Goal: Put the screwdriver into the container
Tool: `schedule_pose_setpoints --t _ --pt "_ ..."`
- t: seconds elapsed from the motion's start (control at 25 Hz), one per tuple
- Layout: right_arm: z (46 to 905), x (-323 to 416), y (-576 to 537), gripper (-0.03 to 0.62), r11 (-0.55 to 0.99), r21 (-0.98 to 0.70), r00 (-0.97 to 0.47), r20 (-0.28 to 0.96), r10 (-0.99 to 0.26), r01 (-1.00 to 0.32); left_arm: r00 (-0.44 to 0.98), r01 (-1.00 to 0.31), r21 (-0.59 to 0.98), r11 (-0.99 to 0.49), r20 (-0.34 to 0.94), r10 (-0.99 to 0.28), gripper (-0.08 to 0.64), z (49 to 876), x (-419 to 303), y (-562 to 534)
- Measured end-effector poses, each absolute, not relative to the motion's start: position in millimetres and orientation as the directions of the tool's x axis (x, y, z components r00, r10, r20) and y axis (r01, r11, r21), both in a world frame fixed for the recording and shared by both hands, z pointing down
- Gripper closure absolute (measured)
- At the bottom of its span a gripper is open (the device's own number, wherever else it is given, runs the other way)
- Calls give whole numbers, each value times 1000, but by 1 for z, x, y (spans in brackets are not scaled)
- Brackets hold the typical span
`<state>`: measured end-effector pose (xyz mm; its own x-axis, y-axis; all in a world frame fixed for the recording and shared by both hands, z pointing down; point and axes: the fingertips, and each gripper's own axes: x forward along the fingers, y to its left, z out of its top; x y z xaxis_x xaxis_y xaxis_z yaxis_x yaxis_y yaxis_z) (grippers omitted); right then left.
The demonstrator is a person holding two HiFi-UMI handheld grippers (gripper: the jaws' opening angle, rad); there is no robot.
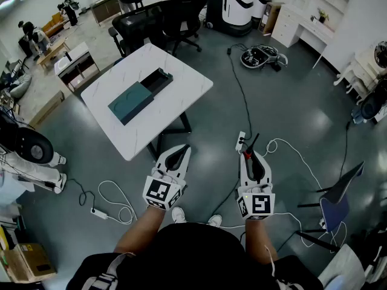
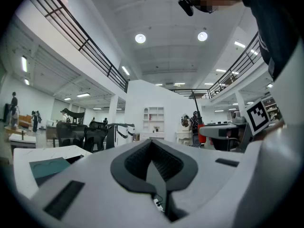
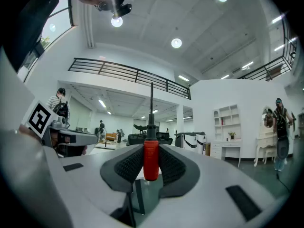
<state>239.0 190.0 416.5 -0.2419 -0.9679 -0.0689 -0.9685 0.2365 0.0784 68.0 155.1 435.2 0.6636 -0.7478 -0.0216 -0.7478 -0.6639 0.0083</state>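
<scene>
Person stands on the grey floor, well back from the white tabletop, one hand-held gripper in each hand. Right hand-held gripper is pinching the screwdriver: in the right gripper view the red handle sits clamped between the two dark ribbed pads, with the thin black shaft sticking up and forward past the jaw tips. Screwdriver is in the air over the floor, well apart from the tabletop, just above a white power strip in the head view. Left hand-held gripper has its jaws pressed together with nothing between them; in the left gripper view the pads meet at the tip. The container lies flat on the tabletop near its middle, a long dark box part covered by a teal lid, far end open; also seen at left edge of the left gripper view. Black office chairs behind the tabletop, white cables looped on the floor.
</scene>
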Motion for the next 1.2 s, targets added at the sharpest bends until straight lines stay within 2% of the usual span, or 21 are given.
schedule_pose_setpoints --t 0.44,1.0,1.2 --pt "425 220 192 485 245 77 -249 -47 -967 -966 662 -750 17 -662 -11 -750 557 445 51 159" --pt "418 165 188 483 210 65 -214 -47 -976 -975 679 -734 26 -679 -6 -734 557 448 -11 153" --pt "422 166 188 483 206 62 -209 -49 -977 -977 687 -727 24 -686 0 -727 557 451 -7 148"
